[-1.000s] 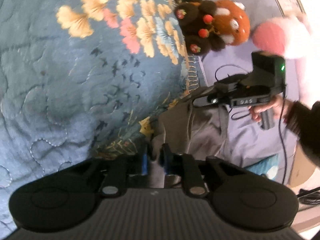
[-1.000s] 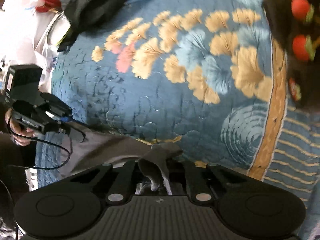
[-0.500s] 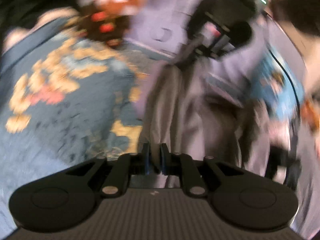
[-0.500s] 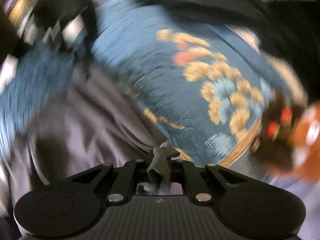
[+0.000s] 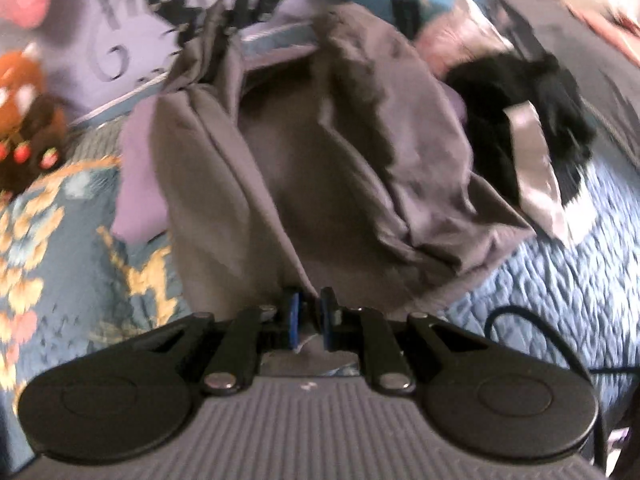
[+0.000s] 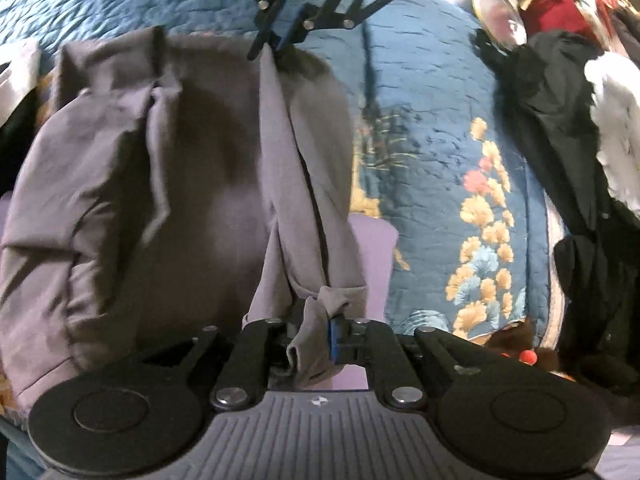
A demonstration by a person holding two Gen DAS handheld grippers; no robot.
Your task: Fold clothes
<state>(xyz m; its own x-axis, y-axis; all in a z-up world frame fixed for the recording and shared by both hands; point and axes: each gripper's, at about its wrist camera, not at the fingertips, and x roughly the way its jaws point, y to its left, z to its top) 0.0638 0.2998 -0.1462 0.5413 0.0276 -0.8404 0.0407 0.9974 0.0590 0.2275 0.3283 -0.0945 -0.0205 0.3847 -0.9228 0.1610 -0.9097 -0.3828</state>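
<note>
Blue quilted bedspread (image 6: pixel 420 92), printed with orange and pink blossoms, covers the bed on which everything lies. At its centre a grey garment (image 6: pixel 192 184) is stretched lengthwise between two hand-held grippers, its middle sagging in loose folds onto the bed, with a lilac lining or second layer showing at one edge. The cloth looks thin, light and limp: it creases readily, drapes wherever it is unsupported, and would probably slip from a shallow pinch. Corners and hemmed edges seem the surest places to take hold, where the fabric doubles up.

At the near end in the right wrist view, the right gripper (image 6: pixel 316 336) has its jaws together on a bunched corner of the garment. Opposite, the left gripper (image 6: pixel 276 42) pinches the far edge, its jaws likewise clamped on the cloth; from the left wrist view the fabric fans out from that grip.

Farther out, a heap of black clothing (image 6: pixel 560 128) with something white and fluffy beside it lies near the garment, and a brown plush toy (image 5: pixel 28 120) with red berries sits at the bedspread's edge.
</note>
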